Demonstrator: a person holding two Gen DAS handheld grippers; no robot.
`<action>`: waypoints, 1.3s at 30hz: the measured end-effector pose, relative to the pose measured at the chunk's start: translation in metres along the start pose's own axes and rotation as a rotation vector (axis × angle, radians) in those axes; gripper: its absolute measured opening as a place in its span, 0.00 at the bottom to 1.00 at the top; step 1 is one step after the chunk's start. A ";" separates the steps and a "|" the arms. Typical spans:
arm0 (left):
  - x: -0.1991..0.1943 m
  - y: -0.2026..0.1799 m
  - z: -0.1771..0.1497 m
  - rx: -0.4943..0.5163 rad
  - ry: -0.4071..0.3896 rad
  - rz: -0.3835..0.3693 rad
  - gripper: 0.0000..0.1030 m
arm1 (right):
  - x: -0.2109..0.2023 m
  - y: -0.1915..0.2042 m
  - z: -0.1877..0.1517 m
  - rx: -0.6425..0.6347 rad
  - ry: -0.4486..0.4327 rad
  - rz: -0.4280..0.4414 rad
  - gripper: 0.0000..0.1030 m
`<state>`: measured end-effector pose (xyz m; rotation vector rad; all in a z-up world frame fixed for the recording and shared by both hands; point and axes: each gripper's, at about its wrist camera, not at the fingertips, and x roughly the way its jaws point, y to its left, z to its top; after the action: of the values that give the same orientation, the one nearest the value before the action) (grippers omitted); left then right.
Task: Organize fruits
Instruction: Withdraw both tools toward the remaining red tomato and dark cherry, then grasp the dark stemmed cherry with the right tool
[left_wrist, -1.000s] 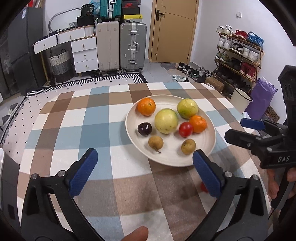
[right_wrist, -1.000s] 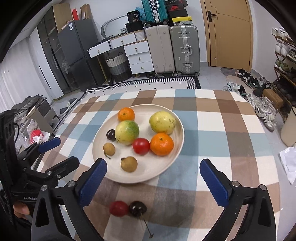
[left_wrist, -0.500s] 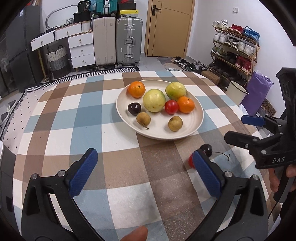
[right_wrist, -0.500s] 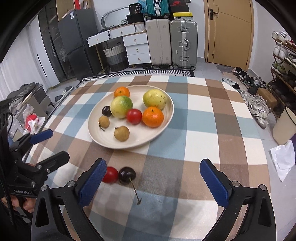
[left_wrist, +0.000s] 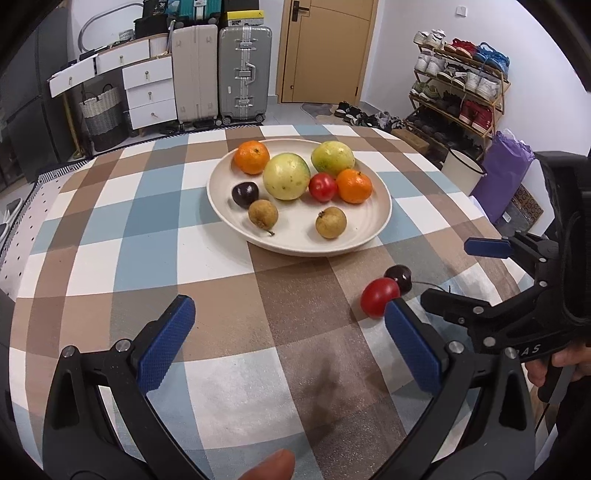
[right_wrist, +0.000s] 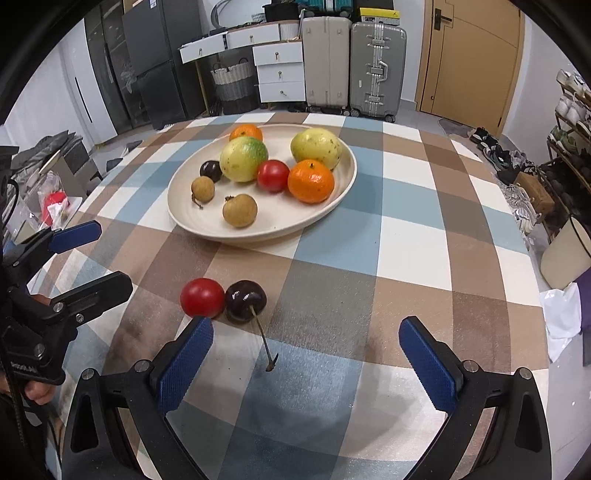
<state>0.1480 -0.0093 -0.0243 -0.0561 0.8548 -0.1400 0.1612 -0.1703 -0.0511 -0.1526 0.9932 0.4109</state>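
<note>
A cream plate (left_wrist: 373, 221) (right_wrist: 332, 206) on the checked tablecloth holds two oranges, two yellow-green round fruits, a red tomato, a dark plum and two brown longans. Off the plate, a red cherry tomato (left_wrist: 379, 297) (right_wrist: 202, 297) and a dark cherry (left_wrist: 399, 277) (right_wrist: 245, 300) with a long stem lie touching each other on the cloth. My left gripper (left_wrist: 288, 345) is open and empty, its right finger just in front of the cherry tomato. My right gripper (right_wrist: 304, 360) is open and empty, its left finger just short of both loose fruits.
The checked tablecloth (left_wrist: 155, 240) covers a round table. Beyond it stand suitcases (left_wrist: 242, 74), white drawers (left_wrist: 147, 88), a woven basket (left_wrist: 100, 114), a shoe rack (left_wrist: 461, 85) and a white bin (left_wrist: 461, 171). A hand (left_wrist: 554, 363) grips the right tool's handle.
Both grippers have drawn back toward me from the plate. The plate looks farther off, and the loose cherry tomato and cherry now show fully in front of the fingers. Both stay open.
</note>
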 end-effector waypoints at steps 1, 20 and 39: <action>0.002 -0.001 -0.001 0.005 0.004 0.000 0.99 | 0.003 0.001 -0.001 -0.005 0.009 0.001 0.99; 0.019 0.001 -0.003 0.010 0.038 0.003 0.99 | 0.030 0.013 0.007 -0.085 0.040 -0.033 0.95; 0.028 0.001 0.000 0.013 0.052 0.006 0.99 | 0.023 0.031 0.008 -0.187 0.007 0.080 0.26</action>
<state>0.1662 -0.0120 -0.0460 -0.0376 0.9058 -0.1420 0.1662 -0.1330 -0.0642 -0.2836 0.9698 0.5771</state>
